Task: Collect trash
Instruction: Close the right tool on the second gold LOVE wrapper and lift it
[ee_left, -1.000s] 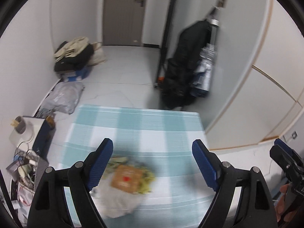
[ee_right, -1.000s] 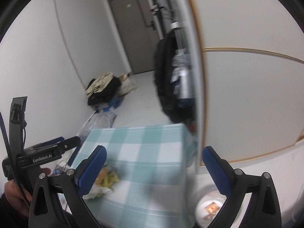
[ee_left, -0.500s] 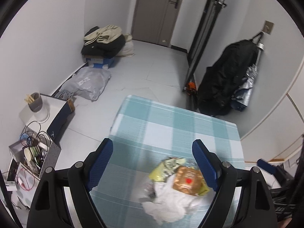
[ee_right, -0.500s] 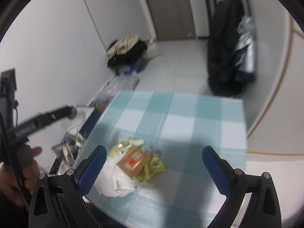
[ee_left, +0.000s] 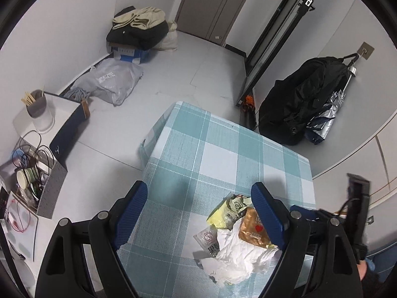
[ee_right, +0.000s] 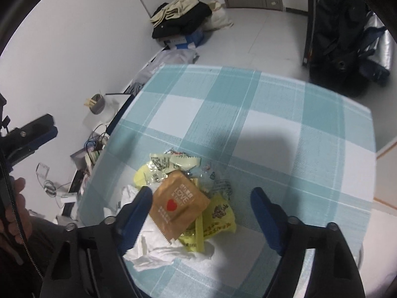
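Observation:
A pile of trash lies on the checked tablecloth [ee_left: 218, 154] near its front edge: a brown wrapper with a red heart [ee_right: 178, 203] [ee_left: 253, 228], yellow wrappers [ee_right: 218, 218] [ee_left: 223, 213], crumpled white tissue [ee_right: 158, 248] [ee_left: 233, 255] and a clear packet [ee_left: 208, 241]. My left gripper [ee_left: 198, 196] is open above the table, left of the pile. My right gripper [ee_right: 201, 198] is open just above the pile, its left finger [ee_right: 136, 213] over the tissue beside the brown wrapper.
Clothes on a blue box [ee_left: 136, 32] and a grey bag [ee_left: 111, 82] lie on the floor by the wall. A black bag with an umbrella [ee_left: 302, 101] hangs at the right. A side stand with a cup [ee_left: 39, 111] and cables [ee_left: 27, 164] sits left of the table [ee_right: 273, 114].
Both grippers have tilted down and moved over the table. The right gripper has closed in on the trash pile; the left view has swung so the pile sits at its right finger.

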### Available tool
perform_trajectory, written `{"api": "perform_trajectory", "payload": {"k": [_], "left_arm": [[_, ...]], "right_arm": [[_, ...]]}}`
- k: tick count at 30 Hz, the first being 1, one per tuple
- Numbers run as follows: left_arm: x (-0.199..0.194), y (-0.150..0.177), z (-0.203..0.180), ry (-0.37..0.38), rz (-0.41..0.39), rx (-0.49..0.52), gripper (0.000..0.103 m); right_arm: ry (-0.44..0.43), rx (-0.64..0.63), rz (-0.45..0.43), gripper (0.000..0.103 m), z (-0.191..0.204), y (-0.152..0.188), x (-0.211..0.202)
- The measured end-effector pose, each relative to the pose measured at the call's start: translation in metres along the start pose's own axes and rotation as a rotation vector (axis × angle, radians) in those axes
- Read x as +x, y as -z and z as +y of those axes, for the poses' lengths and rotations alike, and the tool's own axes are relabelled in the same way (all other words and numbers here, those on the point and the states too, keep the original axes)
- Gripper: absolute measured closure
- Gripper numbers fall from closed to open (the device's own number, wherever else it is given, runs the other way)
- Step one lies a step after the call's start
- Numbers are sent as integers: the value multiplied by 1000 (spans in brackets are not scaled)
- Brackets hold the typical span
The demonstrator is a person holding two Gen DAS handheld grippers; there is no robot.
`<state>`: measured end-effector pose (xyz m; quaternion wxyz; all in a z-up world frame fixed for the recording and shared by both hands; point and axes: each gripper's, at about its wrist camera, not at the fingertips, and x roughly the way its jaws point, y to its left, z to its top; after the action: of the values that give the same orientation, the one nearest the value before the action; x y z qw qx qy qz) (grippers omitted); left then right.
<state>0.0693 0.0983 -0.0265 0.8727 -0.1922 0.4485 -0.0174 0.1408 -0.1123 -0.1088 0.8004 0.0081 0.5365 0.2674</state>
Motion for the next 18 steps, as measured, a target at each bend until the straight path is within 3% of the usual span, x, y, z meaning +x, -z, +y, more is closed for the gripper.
{"api": "perform_trajectory", "payload": {"k": [3, 5, 8, 10, 12, 18], "left_arm": [[0, -1, 0, 1, -1, 1, 20], [2, -1, 0, -1, 3, 12, 20], [8, -1, 1, -1, 27, 11, 20], [9, -1, 3, 1, 36, 9, 20], [8, 0, 3, -1, 34, 13, 20], [10, 0, 6, -7, 41, 6, 20]], "right_arm": [[-9, -4, 31, 35, -1, 3, 10], [-30, 11, 54, 48, -2, 3, 15], [-38, 41, 67, 51, -4, 4, 17], [-31, 57, 68, 58, -6, 3, 18], [-56, 79, 82, 73, -8, 3, 21], [-38, 69, 86, 94, -7, 4, 20]]}}
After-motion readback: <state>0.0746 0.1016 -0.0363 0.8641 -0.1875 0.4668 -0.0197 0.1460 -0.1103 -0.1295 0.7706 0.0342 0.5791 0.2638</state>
